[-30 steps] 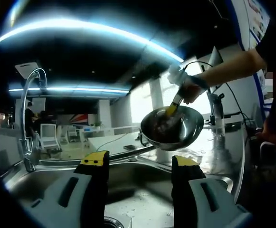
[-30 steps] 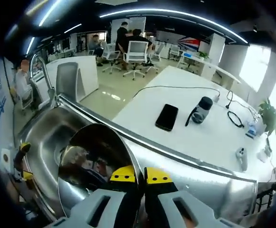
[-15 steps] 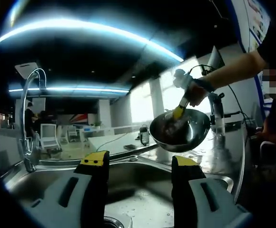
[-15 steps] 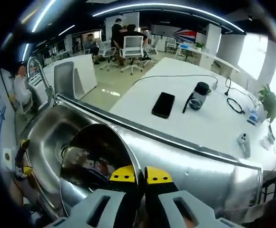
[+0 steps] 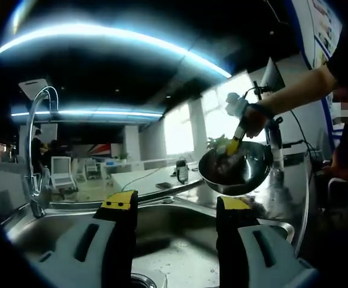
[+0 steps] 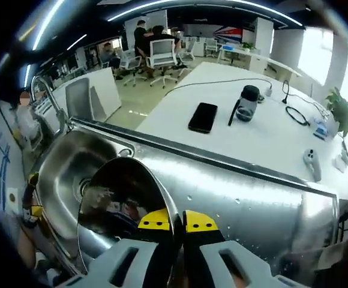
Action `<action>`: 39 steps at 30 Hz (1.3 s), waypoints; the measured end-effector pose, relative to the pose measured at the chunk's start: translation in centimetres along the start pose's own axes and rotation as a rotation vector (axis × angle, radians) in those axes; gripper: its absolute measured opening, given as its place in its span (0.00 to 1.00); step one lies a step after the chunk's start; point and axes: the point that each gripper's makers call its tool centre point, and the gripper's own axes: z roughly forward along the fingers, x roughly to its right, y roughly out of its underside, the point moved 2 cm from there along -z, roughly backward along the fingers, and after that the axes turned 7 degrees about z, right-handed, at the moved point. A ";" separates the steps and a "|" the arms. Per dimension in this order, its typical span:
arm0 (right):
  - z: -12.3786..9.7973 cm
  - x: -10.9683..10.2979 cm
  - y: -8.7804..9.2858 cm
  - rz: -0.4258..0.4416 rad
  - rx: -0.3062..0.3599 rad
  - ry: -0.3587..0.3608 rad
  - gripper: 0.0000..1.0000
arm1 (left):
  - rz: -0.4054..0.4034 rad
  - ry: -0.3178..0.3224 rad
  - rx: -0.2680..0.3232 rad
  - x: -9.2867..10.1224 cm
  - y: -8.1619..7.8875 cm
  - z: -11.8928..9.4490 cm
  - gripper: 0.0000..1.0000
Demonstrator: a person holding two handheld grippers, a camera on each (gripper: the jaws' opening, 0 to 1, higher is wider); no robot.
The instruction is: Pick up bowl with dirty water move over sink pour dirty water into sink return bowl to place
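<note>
Bowl (image 6: 123, 210): round, polished steel, mirror-bright inside, reflecting the surroundings in dark and pale patches; no water discernible within it. Held in the air by the rim, pinched between the yellow-tipped jaws of the right gripper (image 6: 178, 221), which stand pressed nearly together on the thin metal edge. In the right gripper view, seen tilted, above the steel counter and the near edge of the sink (image 6: 66, 174), the drain visible just beyond the rim.

In the left gripper view, bowl (image 5: 237, 171) seen from outside, shiny underside dark, hanging to the right above the wet drainboard (image 5: 264, 201), carried by the right gripper (image 5: 233, 146) with a hand (image 5: 253, 118) behind it.

Left gripper (image 5: 173, 204): jaws spread wide, nothing between them, poised over the sink basin (image 5: 168, 246). Faucet (image 5: 37, 156) arched at the left of the basin.

Beyond the sink, white table (image 6: 264, 144) bearing a black phone (image 6: 202, 117), a dark bottle (image 6: 246, 102) and a cable (image 6: 297, 114).
</note>
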 end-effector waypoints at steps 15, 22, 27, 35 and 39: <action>0.5 1.0 0.8 0.004 -0.008 0.011 0.00 | -0.001 0.001 0.000 0.0 0.0 0.1 0.50; 0.6 1.7 1.0 0.010 0.014 0.032 0.00 | -0.001 0.002 -0.001 0.0 0.0 0.1 0.50; 0.9 2.4 0.7 0.026 0.013 0.037 0.00 | 0.000 0.002 -0.002 0.0 0.0 0.1 0.50; 1.2 3.5 1.2 0.057 0.005 0.036 0.00 | 0.002 0.002 -0.003 0.1 0.1 0.1 0.50; 1.2 3.8 1.7 0.081 0.007 0.030 0.00 | 0.001 0.004 -0.005 0.1 0.1 0.1 0.50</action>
